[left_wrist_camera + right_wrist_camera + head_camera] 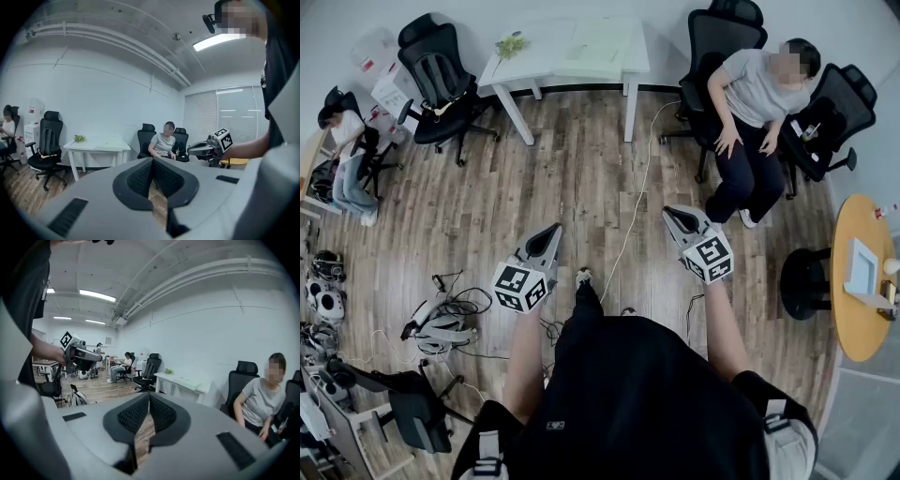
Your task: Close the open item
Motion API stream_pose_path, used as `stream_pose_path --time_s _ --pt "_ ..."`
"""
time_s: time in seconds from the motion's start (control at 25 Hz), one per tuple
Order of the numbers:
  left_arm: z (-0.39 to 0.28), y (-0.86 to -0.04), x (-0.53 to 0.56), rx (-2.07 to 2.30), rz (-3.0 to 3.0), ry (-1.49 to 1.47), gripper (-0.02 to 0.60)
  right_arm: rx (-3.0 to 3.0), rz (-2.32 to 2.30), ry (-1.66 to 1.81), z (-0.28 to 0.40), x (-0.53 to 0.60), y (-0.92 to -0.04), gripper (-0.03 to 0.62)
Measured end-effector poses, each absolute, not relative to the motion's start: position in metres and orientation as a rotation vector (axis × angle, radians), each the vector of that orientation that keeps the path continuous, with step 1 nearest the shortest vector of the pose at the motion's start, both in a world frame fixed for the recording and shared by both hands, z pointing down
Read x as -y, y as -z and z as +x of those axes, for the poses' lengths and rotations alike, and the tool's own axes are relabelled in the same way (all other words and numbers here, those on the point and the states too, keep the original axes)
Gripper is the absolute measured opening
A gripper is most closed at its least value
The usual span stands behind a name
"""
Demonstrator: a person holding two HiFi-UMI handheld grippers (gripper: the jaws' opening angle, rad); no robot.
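My left gripper (552, 230) and right gripper (669, 215) hang side by side at waist height over the wooden floor, pointing toward a white table (525, 70) at the far wall. Both are shut with nothing between the jaws. In the left gripper view the pads meet at my left gripper (151, 162), and the right gripper (191, 150) shows beside it. The right gripper view likewise shows my right gripper (148, 396) with pads touching. A pale flat item (598, 49) lies on the table beside a small plant (511, 43); whether it is open I cannot tell.
A person (752, 98) sits in a black chair at the right. Another black chair (441, 80) stands left of the table. A round yellow table (853, 319) is at the far right. Cables and gear (441, 321) lie on the floor at my left.
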State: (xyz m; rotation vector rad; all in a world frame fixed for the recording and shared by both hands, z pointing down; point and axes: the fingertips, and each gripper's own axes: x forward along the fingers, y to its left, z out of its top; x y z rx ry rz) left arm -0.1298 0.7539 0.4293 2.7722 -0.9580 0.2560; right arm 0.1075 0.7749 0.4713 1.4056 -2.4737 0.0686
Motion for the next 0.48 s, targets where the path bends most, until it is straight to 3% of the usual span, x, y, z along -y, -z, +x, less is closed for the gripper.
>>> stream_pose_path --time_s 0.48 --pt "-0.136 -0.436 -0.736 0.938 2.763 -0.27 0.005 2.458 1.373 -0.093 0.097 -0.759 -0.481 0.008"
